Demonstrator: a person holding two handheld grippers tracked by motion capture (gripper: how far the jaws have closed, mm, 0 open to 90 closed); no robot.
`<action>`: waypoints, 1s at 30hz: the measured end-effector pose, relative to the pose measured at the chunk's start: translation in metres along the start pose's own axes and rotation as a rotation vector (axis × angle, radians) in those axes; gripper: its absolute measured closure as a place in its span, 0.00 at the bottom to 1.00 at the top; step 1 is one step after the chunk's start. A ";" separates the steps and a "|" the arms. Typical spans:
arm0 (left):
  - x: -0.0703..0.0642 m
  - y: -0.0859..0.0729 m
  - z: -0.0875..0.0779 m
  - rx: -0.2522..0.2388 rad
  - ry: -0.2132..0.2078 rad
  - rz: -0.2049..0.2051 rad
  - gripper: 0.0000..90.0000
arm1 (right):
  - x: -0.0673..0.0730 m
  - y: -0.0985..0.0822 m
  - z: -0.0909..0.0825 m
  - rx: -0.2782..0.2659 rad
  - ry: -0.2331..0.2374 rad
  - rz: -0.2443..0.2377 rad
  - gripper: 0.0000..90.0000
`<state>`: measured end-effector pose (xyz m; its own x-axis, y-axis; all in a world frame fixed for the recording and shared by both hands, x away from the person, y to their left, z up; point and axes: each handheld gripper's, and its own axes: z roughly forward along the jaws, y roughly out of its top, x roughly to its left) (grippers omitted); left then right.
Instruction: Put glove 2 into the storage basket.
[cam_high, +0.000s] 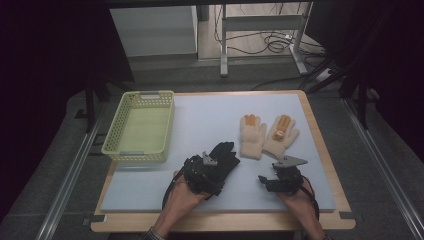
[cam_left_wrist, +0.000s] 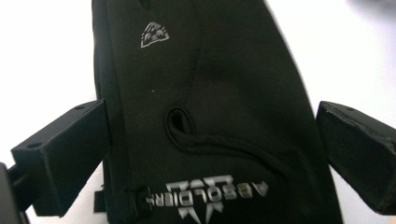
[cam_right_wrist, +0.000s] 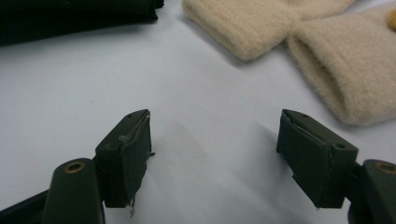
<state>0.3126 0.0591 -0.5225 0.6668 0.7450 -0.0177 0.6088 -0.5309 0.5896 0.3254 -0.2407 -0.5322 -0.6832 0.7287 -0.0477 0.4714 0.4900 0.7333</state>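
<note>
From the high view, two cream gloves (cam_high: 265, 136) are lying side by side on the blue mat (cam_high: 200, 120), one black glove (cam_high: 223, 159) is lying left of them, and one yellow basket (cam_high: 114, 139) is sitting with nothing in it. In the left gripper view, the left gripper (cam_left_wrist: 212, 140) is straddling the black glove (cam_left_wrist: 205, 93) with jaws apart, pads not pressing. In the right gripper view, the right gripper (cam_right_wrist: 215, 149) is gaping over bare mat, near both cream gloves (cam_right_wrist: 299, 42).

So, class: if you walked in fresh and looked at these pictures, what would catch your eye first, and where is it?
Probably the black fabric glove lying between the left gripper's wide-open jaws at the near middle of the pale blue mat. Next, the pair of cream knitted gloves with orange fingertips lying right of centre, beyond the open right gripper. The empty yellow-green plastic basket stands at the mat's left edge.
</note>
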 end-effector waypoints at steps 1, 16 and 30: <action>0.001 0.000 0.002 0.009 0.012 0.003 0.00 | 0.000 0.000 0.000 0.000 0.000 0.000 0.29; 0.011 -0.003 0.007 0.058 -0.017 -0.010 0.02 | 0.000 0.000 0.000 0.001 -0.001 -0.004 0.28; 0.036 -0.002 -0.014 0.019 -0.041 -0.044 0.77 | 0.000 0.000 0.000 0.001 -0.001 -0.005 0.28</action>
<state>0.3294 0.0924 -0.5134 0.6558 0.7510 -0.0769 0.6461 -0.5057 0.5716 0.3252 -0.2404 -0.5324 -0.6849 0.7268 -0.0517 0.4689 0.4939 0.7323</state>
